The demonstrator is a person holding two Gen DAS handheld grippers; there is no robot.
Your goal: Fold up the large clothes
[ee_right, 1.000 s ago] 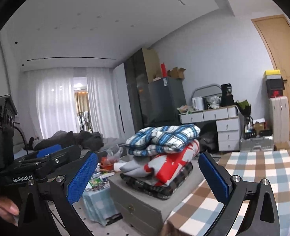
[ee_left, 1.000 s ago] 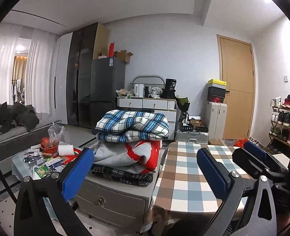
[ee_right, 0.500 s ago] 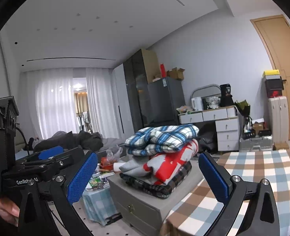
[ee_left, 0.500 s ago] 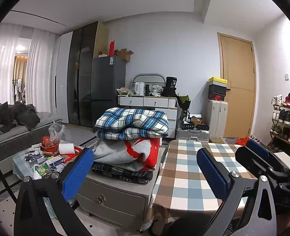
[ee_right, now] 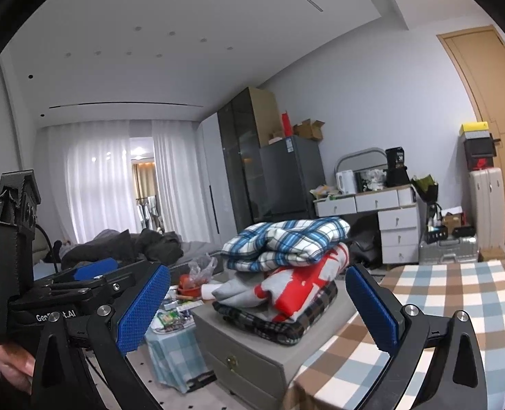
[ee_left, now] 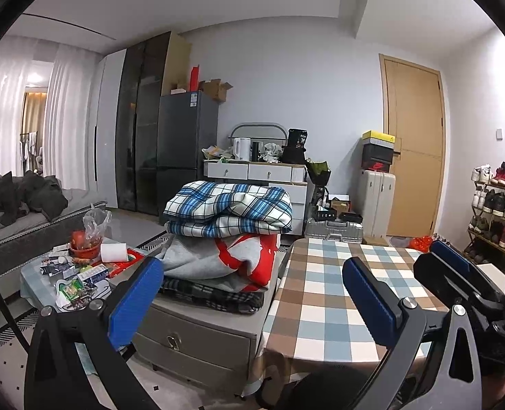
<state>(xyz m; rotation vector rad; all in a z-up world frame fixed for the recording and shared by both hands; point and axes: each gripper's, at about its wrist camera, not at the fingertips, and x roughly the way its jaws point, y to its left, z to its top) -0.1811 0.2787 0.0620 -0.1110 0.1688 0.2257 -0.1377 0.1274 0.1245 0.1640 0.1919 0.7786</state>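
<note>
Item: we hold left tool (ee_left: 249, 294) and right tool (ee_right: 255, 304) spread and empty above the checked counter (ee_left: 324, 294); folded clothes stack (ee_left: 228, 235) on grey cabinet (ee_left: 201, 335) alongside; nothing laid out for folding.

My hand-held gripper (ee_left: 252, 287) pads are blue; the desk (ee_left: 324, 294) cloth is brown-and-blue checked; the top folded blanket (ee_left: 230, 210) is blue-white plaid.

Left gripper (ee_left: 252, 294) held level in the air, jaws spread wide and empty. Right gripper (ee_right: 257, 302) likewise wide apart and empty. A hand (ee_right: 11, 364), apparently the left, grips the left gripper's handle.
</note>
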